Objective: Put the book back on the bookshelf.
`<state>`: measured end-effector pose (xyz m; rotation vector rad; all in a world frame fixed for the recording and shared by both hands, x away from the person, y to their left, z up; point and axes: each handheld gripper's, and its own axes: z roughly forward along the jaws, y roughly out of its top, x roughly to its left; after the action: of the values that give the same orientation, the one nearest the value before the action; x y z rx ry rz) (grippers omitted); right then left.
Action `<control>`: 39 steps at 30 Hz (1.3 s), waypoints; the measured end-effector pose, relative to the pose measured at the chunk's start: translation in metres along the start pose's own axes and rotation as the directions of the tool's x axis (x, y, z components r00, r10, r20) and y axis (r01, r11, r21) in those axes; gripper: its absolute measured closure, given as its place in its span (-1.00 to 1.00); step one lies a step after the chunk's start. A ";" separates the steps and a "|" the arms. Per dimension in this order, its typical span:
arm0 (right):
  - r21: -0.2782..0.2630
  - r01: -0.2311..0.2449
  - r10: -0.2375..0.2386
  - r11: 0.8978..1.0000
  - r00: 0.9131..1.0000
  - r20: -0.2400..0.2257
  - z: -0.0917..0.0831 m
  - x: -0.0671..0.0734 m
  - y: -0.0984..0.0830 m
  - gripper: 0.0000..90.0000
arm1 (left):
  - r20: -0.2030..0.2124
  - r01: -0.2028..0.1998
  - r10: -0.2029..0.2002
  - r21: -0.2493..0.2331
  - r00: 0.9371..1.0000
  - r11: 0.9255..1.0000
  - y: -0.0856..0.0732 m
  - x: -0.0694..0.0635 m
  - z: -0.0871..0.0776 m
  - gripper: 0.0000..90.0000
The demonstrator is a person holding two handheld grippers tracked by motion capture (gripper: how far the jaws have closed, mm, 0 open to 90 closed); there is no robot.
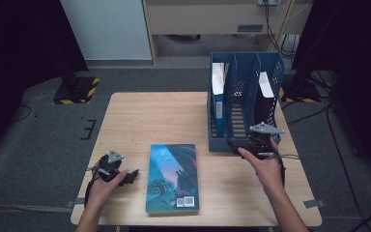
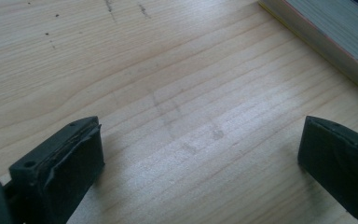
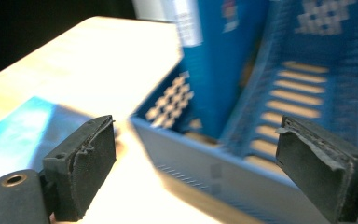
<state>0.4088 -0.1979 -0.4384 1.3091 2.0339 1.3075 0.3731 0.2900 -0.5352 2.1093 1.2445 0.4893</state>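
- The book [image 1: 172, 178] lies flat at the table's [image 1: 135, 116] near edge, left of the blue rack [image 1: 244, 104].
- The left gripper [image 1: 131, 175], wide open and empty, is rested beside it.
- The right gripper [image 1: 234, 143], also wide and empty, is held at the rack's front.
- The book's edge should be squarely straddled before the jaws are closed.

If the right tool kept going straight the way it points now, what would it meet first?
Most likely the low front wall of the blue file rack, just ahead of the open right tool; depth is hard to judge in the blur.

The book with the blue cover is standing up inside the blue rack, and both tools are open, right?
Not quite. The high view shows the book lying flat on the table, in front of the blue rack. Both the left tool and right tool are open.
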 end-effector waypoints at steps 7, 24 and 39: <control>0.048 0.056 -0.052 0.997 0.995 -0.084 0.011 0.030 -0.008 -0.75 | 0.007 0.004 -0.004 0.008 1.000 1.000 0.001 0.000 -0.001 -1.00; 0.201 0.167 -0.108 0.965 0.956 -0.273 0.045 0.088 -0.042 -0.69 | 0.070 0.060 -0.054 -0.090 0.996 0.994 0.000 -0.009 -0.026 -0.88; 0.270 0.194 -0.085 0.943 0.925 -0.370 0.056 0.099 -0.056 -0.64 | 0.163 0.014 0.012 -0.160 0.986 0.987 -0.003 -0.042 -0.044 -0.89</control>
<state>0.3729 -0.0928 -0.4989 1.0739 2.6135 1.2756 0.3245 0.2688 -0.5056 1.9704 1.0761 0.3931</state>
